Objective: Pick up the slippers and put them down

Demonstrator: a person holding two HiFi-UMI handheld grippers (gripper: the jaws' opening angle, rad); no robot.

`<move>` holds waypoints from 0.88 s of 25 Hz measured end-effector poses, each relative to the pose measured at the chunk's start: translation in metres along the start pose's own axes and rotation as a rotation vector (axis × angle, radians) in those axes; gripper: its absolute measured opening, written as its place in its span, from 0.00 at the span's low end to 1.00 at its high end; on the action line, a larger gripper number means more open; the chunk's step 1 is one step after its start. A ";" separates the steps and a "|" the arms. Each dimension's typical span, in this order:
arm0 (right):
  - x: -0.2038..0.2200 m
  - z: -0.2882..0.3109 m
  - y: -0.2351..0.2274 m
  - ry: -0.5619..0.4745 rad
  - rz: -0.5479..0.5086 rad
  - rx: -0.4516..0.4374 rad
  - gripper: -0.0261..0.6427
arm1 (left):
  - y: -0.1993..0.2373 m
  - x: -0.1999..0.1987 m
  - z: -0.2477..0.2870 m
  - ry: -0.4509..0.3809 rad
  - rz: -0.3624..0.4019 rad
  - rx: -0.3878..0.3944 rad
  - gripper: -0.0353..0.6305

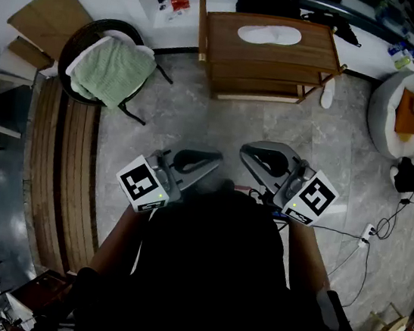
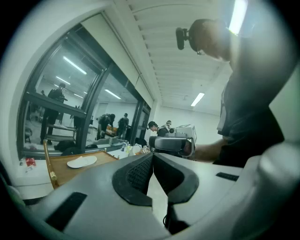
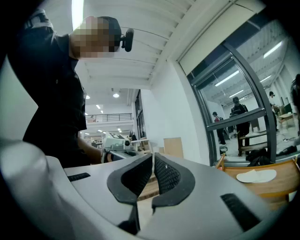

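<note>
White slipper (image 1: pixel 269 34) lies flat on top of the wooden desk (image 1: pixel 314 57), well apart from both hands. The left hand-held gripper (image 1: pixel 218 159) and right hand-held gripper (image 1: pixel 244 152) are held level, tips pointing at each other. The left gripper view shows its jaws pressed together, holding nothing. The right gripper view shows the same.

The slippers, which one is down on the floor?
The white slipper beside the right-hand leg of the wooden rack is on the floor. The other slipper lies on top of the rack.
</note>
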State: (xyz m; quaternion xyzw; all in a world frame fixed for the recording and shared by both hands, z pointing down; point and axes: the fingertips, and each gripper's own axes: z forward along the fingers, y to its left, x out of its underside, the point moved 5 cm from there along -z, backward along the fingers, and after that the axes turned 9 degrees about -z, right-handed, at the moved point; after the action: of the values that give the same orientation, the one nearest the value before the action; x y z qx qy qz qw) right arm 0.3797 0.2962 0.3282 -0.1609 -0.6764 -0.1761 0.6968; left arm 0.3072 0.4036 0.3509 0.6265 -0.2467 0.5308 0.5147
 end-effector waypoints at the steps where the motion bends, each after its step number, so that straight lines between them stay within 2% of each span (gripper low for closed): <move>1: 0.001 0.001 0.001 0.002 -0.002 -0.003 0.08 | 0.000 0.000 0.001 0.002 0.000 0.001 0.07; 8: 0.002 0.002 0.000 -0.023 0.050 -0.013 0.08 | 0.001 -0.002 0.001 0.001 -0.008 0.003 0.07; 15: 0.001 0.002 -0.001 -0.032 0.020 -0.019 0.08 | 0.001 -0.009 0.005 -0.009 -0.009 0.012 0.07; 22: 0.015 0.000 0.002 0.030 0.010 -0.016 0.08 | 0.001 -0.003 0.011 0.005 -0.021 0.016 0.07</move>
State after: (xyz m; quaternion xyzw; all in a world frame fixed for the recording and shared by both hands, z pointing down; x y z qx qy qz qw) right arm 0.3811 0.2970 0.3437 -0.1672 -0.6637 -0.1806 0.7063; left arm 0.3102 0.3928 0.3495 0.6318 -0.2345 0.5287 0.5161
